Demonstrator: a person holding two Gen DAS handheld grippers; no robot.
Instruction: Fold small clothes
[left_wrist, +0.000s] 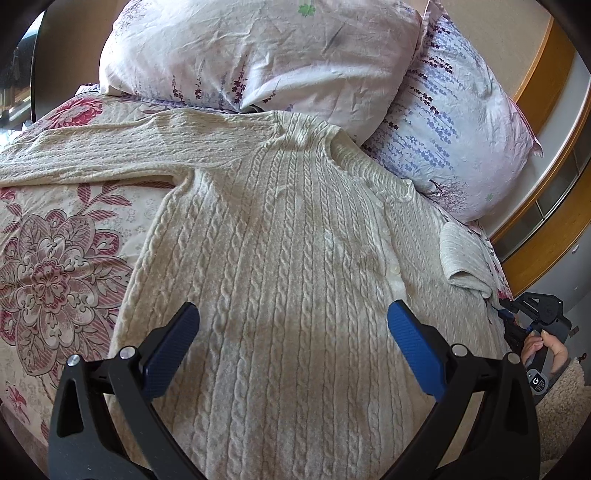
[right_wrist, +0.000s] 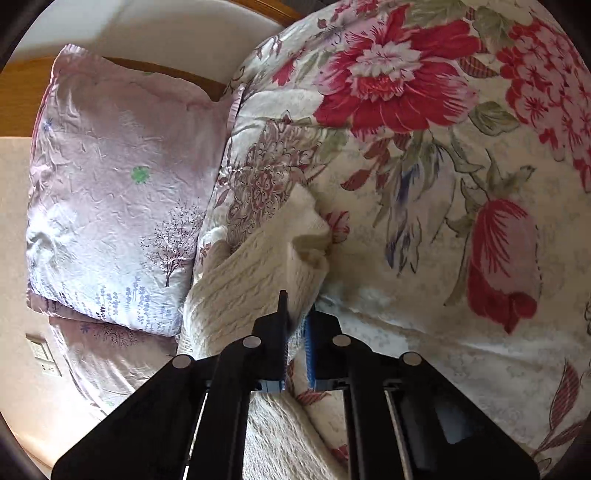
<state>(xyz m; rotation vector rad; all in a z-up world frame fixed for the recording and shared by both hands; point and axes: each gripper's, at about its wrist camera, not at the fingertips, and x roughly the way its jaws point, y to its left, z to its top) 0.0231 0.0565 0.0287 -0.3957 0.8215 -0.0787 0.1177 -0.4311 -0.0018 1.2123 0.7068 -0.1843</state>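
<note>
A cream cable-knit sweater lies flat on the flowered bedspread, neck toward the pillows, one sleeve stretched out to the left. My left gripper is open and empty, hovering over the sweater's lower body. My right gripper is shut on the sweater's other sleeve near its cuff, holding it lifted off the bedspread. The right gripper also shows in the left wrist view at the sweater's right edge.
Two pale floral pillows lean at the head of the bed, just past the sweater's neck. One shows in the right wrist view. A wooden headboard runs behind them. A wall socket sits low left.
</note>
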